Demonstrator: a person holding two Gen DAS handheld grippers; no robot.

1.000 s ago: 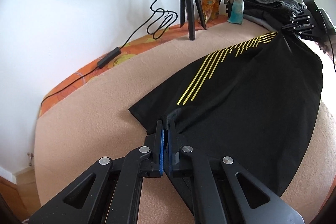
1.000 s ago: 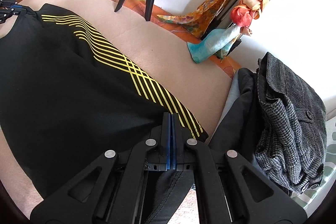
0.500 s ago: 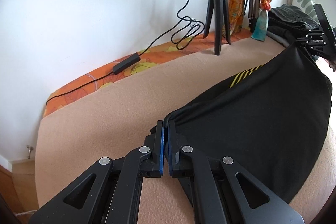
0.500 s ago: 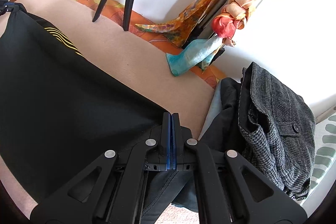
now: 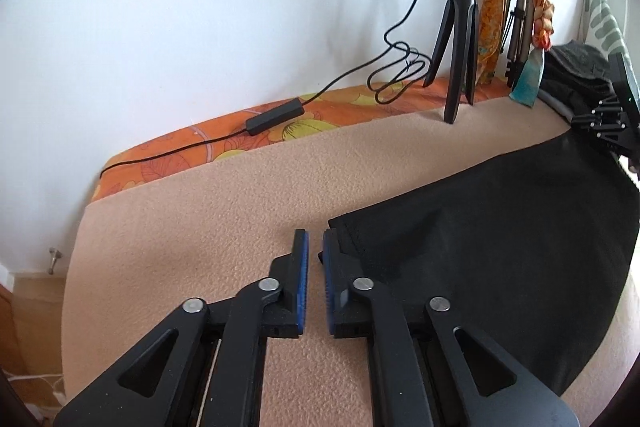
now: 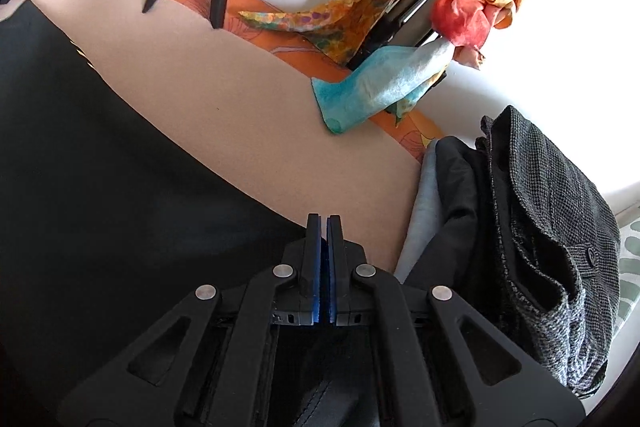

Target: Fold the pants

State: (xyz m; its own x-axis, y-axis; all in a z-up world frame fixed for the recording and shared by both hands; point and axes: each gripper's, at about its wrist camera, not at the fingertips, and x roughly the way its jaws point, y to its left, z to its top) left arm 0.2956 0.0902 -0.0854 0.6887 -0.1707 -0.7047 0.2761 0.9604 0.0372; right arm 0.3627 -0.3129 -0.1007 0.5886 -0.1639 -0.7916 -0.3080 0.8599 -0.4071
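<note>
I had the left gripper [image 5: 314, 247] parted by a narrow gap, gripping nothing, its right finger touching the pants [image 5: 500, 247] corner at 1 o'clock. The right gripper [image 6: 324, 227] stayed pinched on the opposite hem, probably to steady the fold on the blanket [image 5: 200, 227].

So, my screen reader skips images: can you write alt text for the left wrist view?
The left gripper is open beside the corner of black fabric pants lying on a beige fleece blanket.
</note>
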